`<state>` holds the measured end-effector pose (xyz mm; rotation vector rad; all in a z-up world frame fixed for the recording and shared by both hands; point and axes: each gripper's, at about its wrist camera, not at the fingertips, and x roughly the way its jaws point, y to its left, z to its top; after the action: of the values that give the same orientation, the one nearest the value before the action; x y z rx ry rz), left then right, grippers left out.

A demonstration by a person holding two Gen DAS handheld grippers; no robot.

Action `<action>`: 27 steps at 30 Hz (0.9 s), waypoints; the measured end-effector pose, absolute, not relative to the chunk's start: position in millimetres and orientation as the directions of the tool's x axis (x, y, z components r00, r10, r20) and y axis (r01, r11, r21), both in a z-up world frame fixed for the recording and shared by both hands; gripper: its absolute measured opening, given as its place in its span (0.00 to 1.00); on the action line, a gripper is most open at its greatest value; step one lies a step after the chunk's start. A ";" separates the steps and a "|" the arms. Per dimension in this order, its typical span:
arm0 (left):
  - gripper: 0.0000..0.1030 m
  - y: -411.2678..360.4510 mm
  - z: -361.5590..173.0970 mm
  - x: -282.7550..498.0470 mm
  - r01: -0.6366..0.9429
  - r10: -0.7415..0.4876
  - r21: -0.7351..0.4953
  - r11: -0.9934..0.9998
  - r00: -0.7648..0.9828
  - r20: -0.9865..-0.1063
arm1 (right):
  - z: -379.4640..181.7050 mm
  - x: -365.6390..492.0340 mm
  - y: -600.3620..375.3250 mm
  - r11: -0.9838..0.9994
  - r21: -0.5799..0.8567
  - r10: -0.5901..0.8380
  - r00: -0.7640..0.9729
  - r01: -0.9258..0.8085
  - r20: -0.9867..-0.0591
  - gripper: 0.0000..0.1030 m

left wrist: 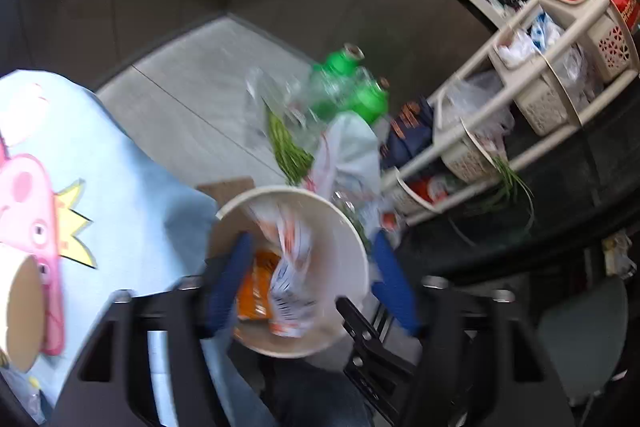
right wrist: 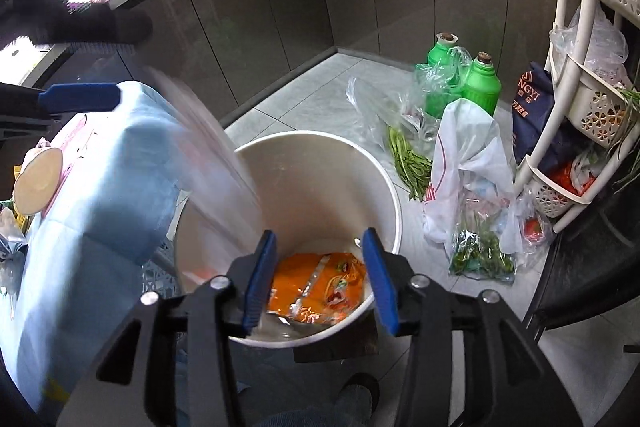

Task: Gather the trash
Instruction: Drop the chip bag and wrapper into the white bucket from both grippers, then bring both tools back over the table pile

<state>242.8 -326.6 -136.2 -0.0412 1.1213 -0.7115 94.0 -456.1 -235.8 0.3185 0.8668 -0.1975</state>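
A white round trash bin (right wrist: 394, 203) stands on the grey tile floor below both grippers; it also shows in the left wrist view (left wrist: 352, 227). An orange snack wrapper (right wrist: 320, 287) lies at its bottom. In the left wrist view a crumpled white and orange wrapper (left wrist: 290, 267) is falling or lying inside the bin, beside the orange wrapper (left wrist: 256, 287). My left gripper (left wrist: 316, 275) is open and empty above the bin. My right gripper (right wrist: 320, 275) is open and empty over the bin's near rim. A blurred clear plastic piece (right wrist: 216, 163) drops into the bin on the left.
A light blue cartoon tablecloth (left wrist: 120, 195) hangs at the left. Two green bottles (right wrist: 464, 83), a white plastic bag (right wrist: 468, 163), green vegetables (right wrist: 408, 159) and a dark blue bag (right wrist: 532, 107) sit on the floor past the bin. A white basket rack (right wrist: 572, 131) stands at the right.
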 end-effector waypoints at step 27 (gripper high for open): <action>0.92 -123.1 -33.3 121.3 0.283 -0.368 -0.248 0.926 0.539 -0.758 | -89.4 55.3 -355.3 0.978 0.197 0.073 0.777 0.067 -0.625 0.97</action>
<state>121.3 -123.1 -33.3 -0.0992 0.9245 -0.3878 55.3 -355.3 -89.4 0.2137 0.6819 0.0031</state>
